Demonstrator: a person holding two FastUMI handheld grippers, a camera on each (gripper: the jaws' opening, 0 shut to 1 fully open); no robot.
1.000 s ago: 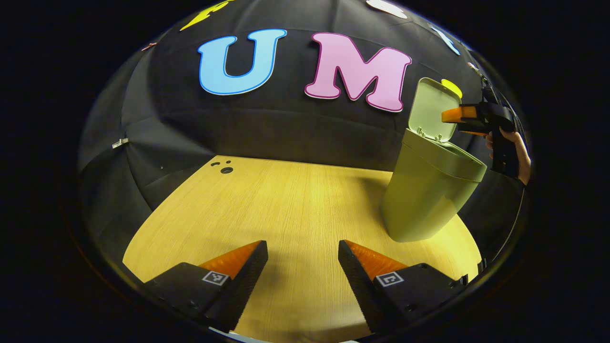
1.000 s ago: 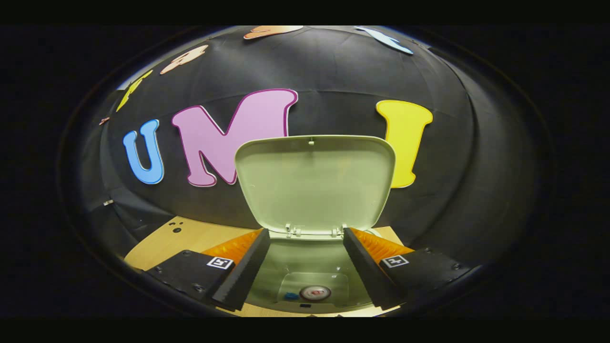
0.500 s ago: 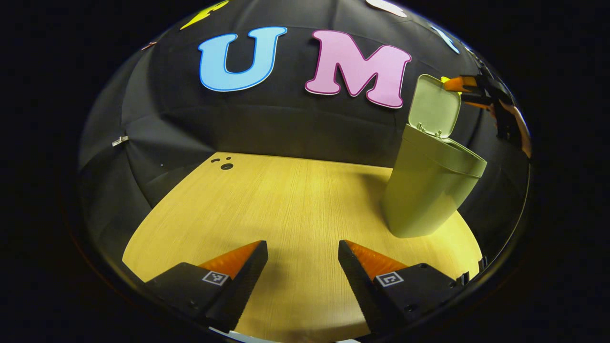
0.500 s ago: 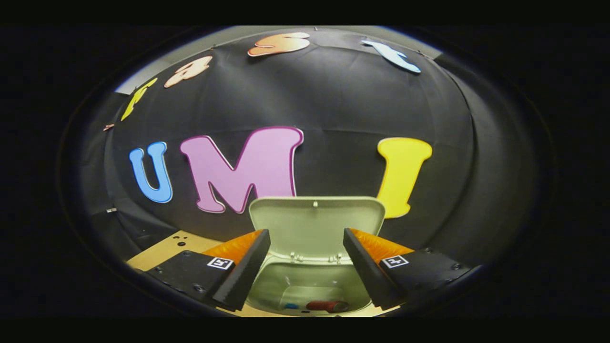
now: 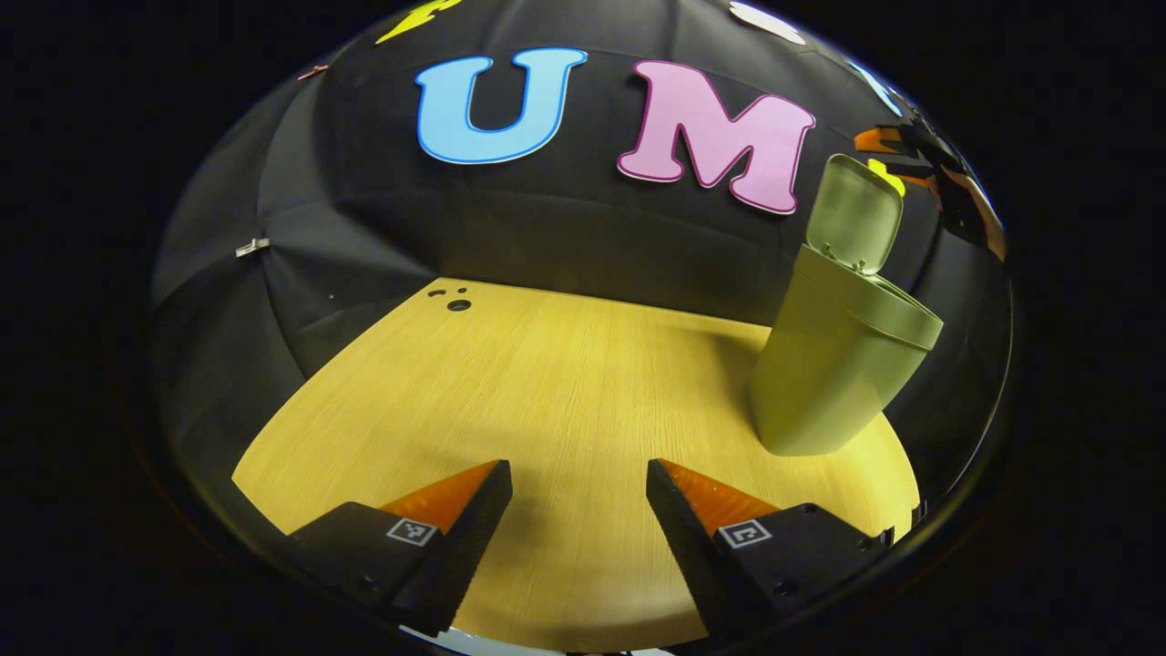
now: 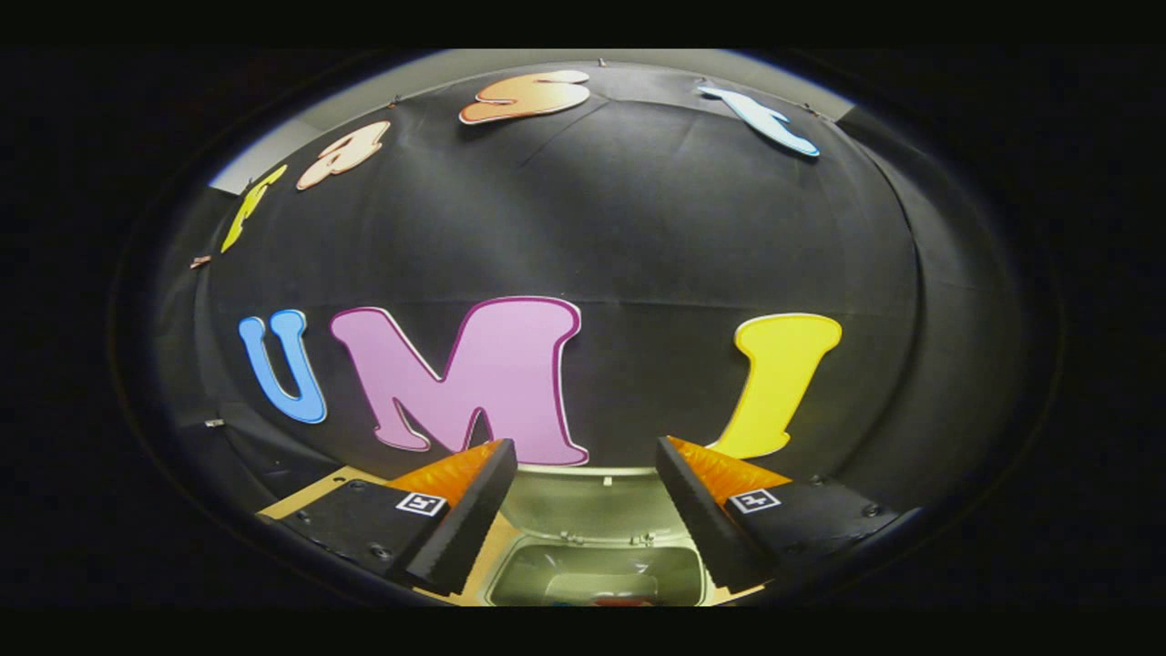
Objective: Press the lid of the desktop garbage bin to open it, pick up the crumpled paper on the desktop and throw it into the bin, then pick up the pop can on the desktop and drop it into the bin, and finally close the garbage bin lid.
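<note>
In the left gripper view, my left gripper [image 5: 578,519] hangs low over the wooden table [image 5: 547,401], its two fingers spread apart with nothing between them. The green garbage bin [image 5: 833,364] stands on the table's far right part, its lid [image 5: 854,214] swung up and standing open against the black cloth wall [image 5: 319,237]. My right gripper [image 5: 888,146] shows at the far right edge, above and just beyond the lid's top, apart from it; from here I cannot tell how its fingers stand.

In the right gripper view, my right gripper [image 6: 583,510] is above the bin [image 6: 597,569], fingers spread with nothing held. The raised lid [image 6: 583,501] sits between them, farther off. Inside the bin something red shows at the bottom edge, too cut off to name.
</note>
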